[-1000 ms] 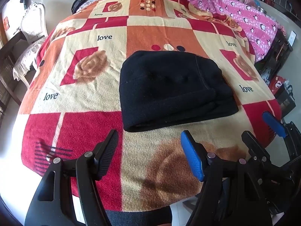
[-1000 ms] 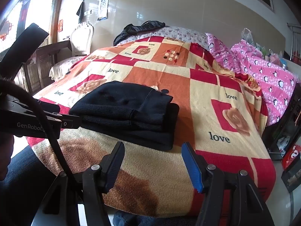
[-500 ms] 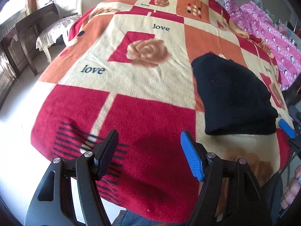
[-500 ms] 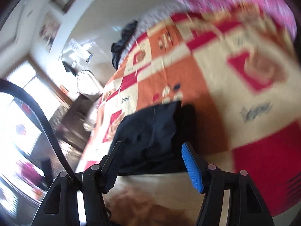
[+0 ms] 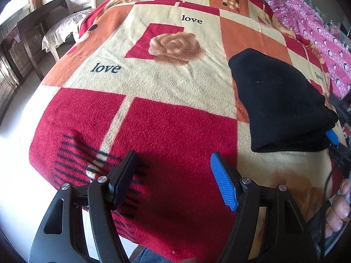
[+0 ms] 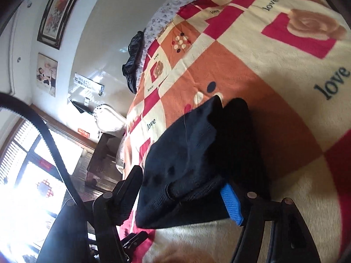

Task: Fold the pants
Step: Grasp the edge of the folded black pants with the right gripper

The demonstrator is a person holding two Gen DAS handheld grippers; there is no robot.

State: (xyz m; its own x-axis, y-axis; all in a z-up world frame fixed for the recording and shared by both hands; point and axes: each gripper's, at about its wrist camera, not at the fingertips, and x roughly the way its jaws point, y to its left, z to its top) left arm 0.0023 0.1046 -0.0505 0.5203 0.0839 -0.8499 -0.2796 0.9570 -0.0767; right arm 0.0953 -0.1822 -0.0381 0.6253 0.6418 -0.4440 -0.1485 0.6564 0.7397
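The black pants lie folded into a thick rectangle on the patterned blanket of the bed. My left gripper is open and empty above the blanket's red front corner, well left of the pants. My right gripper is rolled sideways and open, with the near end of the folded pants between its fingers. Its blue pad lies against the lower layers. Its blue tip also shows in the left wrist view at the pants' near right corner.
A white chair and dark wooden furniture stand left of the bed. Pink penguin-print bedding lies along the right side. A dark garment lies at the head of the bed.
My left gripper has swung left, away from the pants, to the blanket's red corner. My right gripper has rolled sideways and moved in until the pants' near end sits between its fingers.
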